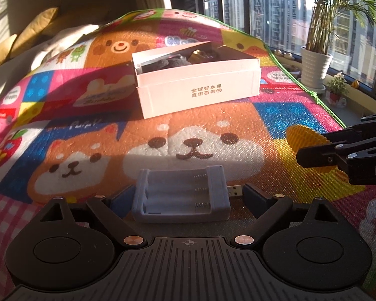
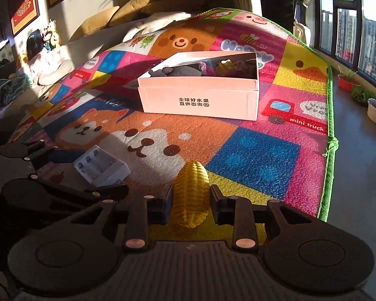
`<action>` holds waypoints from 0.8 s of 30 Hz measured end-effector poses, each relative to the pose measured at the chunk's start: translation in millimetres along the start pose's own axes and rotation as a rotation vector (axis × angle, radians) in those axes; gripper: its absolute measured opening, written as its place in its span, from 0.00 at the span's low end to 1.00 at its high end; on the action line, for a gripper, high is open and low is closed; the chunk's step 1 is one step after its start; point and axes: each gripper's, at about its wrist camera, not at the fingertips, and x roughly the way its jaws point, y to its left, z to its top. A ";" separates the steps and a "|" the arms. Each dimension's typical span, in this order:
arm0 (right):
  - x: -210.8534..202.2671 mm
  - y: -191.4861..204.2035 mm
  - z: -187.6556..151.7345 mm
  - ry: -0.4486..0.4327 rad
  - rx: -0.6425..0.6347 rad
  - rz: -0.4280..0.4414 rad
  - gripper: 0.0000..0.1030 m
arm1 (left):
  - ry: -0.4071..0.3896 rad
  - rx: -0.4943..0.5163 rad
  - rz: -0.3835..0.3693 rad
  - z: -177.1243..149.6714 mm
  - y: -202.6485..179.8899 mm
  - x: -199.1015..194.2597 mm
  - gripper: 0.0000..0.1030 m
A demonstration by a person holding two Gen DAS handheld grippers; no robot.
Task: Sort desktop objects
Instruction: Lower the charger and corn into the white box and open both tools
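On the cartoon mat (image 2: 250,150), the white box (image 2: 200,100) already holds several sorted items. The battery holder (image 1: 181,195) sits between the left tool's (image 1: 181,198) wide fingers, ungripped. The right tool (image 2: 191,200) brackets the yellow corn (image 2: 191,195); contact is unclear.

Left tongs (image 1: 181,199) spread wide; right tongs (image 2: 191,204) narrowly parted.

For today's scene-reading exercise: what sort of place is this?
Probably a high-rise flat's living room: a cartoon play mat, cushions against the wall, and windows facing tower blocks.
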 end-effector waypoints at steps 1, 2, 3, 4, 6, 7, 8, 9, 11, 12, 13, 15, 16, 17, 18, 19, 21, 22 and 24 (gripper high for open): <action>-4.1 0.6 0.3 -0.007 0.000 -0.006 0.30 | -0.008 0.012 0.012 -0.3 -1.9 -1.6 0.92; -8.4 1.4 0.9 -0.015 0.000 -0.010 0.30 | -0.018 0.033 0.033 -1.1 -5.2 -4.1 0.92; -13.1 2.3 1.7 -0.023 -0.003 -0.011 0.30 | -0.030 0.053 0.050 -1.9 -8.1 -7.0 0.92; -18.1 3.3 2.8 -0.032 -0.009 -0.011 0.30 | -0.042 0.068 0.060 -1.9 -10.6 -10.9 0.92; -30.0 6.0 6.8 -0.059 -0.028 -0.012 0.30 | -0.069 0.064 0.048 3.3 -11.4 -21.3 0.92; -36.5 7.1 10.2 -0.076 -0.036 -0.013 0.30 | -0.087 0.059 0.041 7.8 -10.9 -27.0 0.92; -43.5 7.2 15.7 -0.097 -0.040 -0.012 0.30 | -0.118 0.059 0.040 15.8 -10.6 -35.1 0.92; -50.3 6.8 22.6 -0.119 -0.044 -0.011 0.30 | -0.148 0.068 0.044 23.7 -10.1 -42.0 0.92; -61.6 5.0 41.4 -0.175 -0.055 -0.015 0.30 | -0.220 0.091 0.064 46.1 -7.8 -54.7 0.92; -66.1 2.7 53.1 -0.203 -0.055 -0.018 0.30 | -0.249 0.092 0.074 59.1 -5.1 -58.9 0.92; -69.0 -1.3 66.0 -0.224 -0.045 -0.017 0.30 | -0.269 0.087 0.074 70.4 -2.1 -60.5 0.92; -66.7 -12.0 92.9 -0.242 -0.010 0.003 0.30 | -0.303 0.078 0.055 93.9 4.8 -58.2 0.92; -62.8 -17.2 104.3 -0.245 0.007 0.011 0.30 | -0.319 0.075 0.038 106.5 7.9 -52.7 0.92; -54.9 -24.6 119.0 -0.245 0.029 0.019 0.30 | -0.328 0.069 0.019 118.7 10.4 -43.9 0.92; -46.1 -30.7 131.1 -0.245 0.047 0.024 0.30 | -0.327 0.060 0.003 128.1 12.8 -34.9 0.92; -34.5 -37.7 144.0 -0.240 0.070 0.024 0.30 | -0.320 0.049 -0.010 137.8 14.7 -24.1 0.92; -7.2 -51.6 168.4 -0.204 0.133 0.028 0.30 | -0.310 0.036 -0.034 155.8 16.5 -1.8 0.92; 6.6 -58.3 180.1 -0.187 0.159 0.043 0.30 | -0.312 0.042 -0.041 164.3 16.3 8.9 0.92; 34.2 -68.8 201.3 -0.172 0.194 0.063 0.30 | -0.333 0.059 -0.020 179.7 14.2 35.3 0.93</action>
